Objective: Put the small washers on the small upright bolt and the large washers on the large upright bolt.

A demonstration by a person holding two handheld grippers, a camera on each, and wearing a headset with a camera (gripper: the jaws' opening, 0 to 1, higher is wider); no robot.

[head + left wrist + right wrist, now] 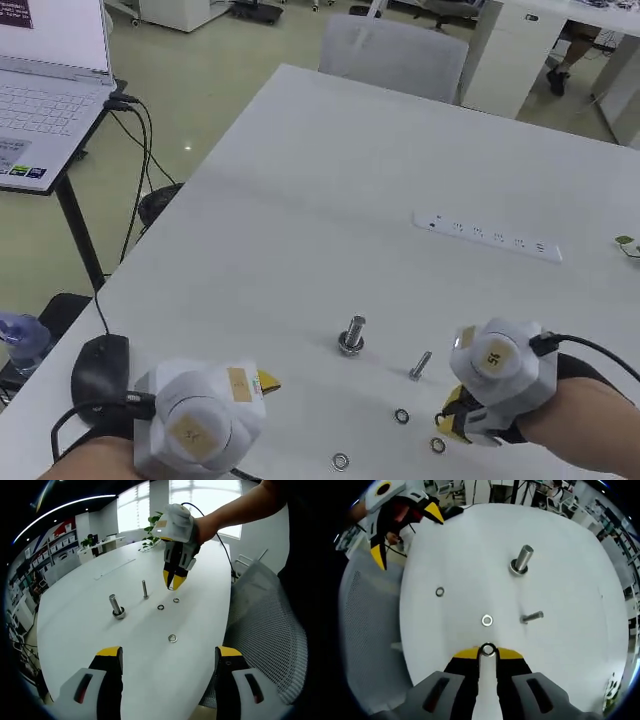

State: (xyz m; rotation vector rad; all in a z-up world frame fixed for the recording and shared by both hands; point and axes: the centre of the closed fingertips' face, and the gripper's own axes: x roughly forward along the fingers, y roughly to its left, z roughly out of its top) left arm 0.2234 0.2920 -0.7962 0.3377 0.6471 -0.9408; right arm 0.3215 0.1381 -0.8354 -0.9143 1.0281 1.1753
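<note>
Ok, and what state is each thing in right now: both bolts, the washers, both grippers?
left gripper: open, empty.
right gripper: nearly shut; whether it grips anything cannot be told.
large bolt: upright on the table.
small bolt: upright, no washer on it.
near washer: at the right gripper's tips.
middle washer: flat, loose.
far washer: flat, loose.
</note>
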